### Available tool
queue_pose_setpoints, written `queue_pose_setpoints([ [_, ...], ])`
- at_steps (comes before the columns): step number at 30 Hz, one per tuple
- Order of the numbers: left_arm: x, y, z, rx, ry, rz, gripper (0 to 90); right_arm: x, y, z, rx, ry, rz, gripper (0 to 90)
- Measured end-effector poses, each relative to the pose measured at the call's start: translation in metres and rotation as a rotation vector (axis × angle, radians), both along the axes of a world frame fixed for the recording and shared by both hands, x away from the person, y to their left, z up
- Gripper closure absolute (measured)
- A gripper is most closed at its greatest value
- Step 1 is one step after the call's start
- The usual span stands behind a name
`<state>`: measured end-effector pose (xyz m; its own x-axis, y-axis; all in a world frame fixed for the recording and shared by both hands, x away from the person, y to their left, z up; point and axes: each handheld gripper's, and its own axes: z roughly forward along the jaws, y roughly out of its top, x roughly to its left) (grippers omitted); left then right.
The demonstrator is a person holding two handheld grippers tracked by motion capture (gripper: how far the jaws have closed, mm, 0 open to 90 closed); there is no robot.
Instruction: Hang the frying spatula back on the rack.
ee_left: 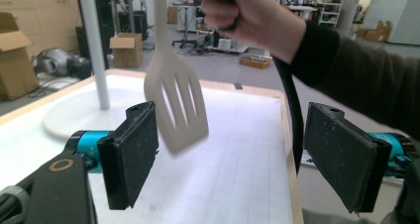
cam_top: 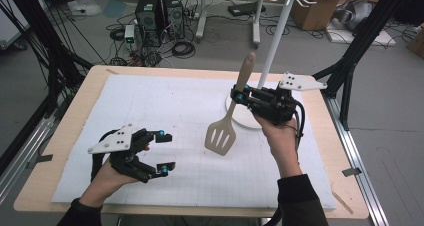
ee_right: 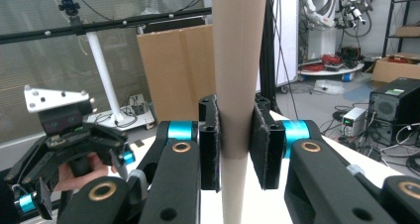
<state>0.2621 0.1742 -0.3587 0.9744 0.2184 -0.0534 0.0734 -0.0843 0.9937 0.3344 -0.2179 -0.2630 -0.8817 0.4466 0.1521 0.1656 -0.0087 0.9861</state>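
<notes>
So right now we've got the slotted spatula (cam_top: 229, 120) up in the air, clamped in the right gripper (cam_top: 240, 94). Jaws are shut on the wooden handle, pads pressed flat on both sides, super clear in the right gripper view (ee_right: 235, 85). Grip sits roughly mid-handle, so there's handle sticking out above and the neck + blade hanging below.

Long axis is close to upright, tilted a bit: handle end points up and away from us, blade end points down toward the white mat (cam_top: 150, 106) and slightly left. Blade isn't touching the mat afaict, it hangs just above it.

Left gripper (cam_top: 163, 152) is low over the mat, well to the left and nearer us, jaws spread wide w/ nothing in them. In the left gripper view the blade (ee_left: 176, 105) hangs ahead, between the two pads but farther off, not touching either.

The white hook stand (cam_top: 275, 31) is just behind the right gripper, base (cam_top: 245, 117) on the mat. Right hand's obv the nearer one; our guess is the spatula goes up toward the hooks, so the handle end pointing up matters.
</notes>
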Motion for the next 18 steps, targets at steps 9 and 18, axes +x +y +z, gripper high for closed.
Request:
queue_pose_setpoints([
  [9, -0.002, 0.034, -0.016, 0.028, 0.023, 0.003, 21.7, 0.039, -0.022, 0.025, 0.012, 0.003, 0.002, 76.5],
  [18, -0.005, 0.046, -0.017, -0.003, 0.008, 0.008, 19.5, 0.063, -0.039, 0.040, 0.032, 0.020, -0.033, 76.6],
])
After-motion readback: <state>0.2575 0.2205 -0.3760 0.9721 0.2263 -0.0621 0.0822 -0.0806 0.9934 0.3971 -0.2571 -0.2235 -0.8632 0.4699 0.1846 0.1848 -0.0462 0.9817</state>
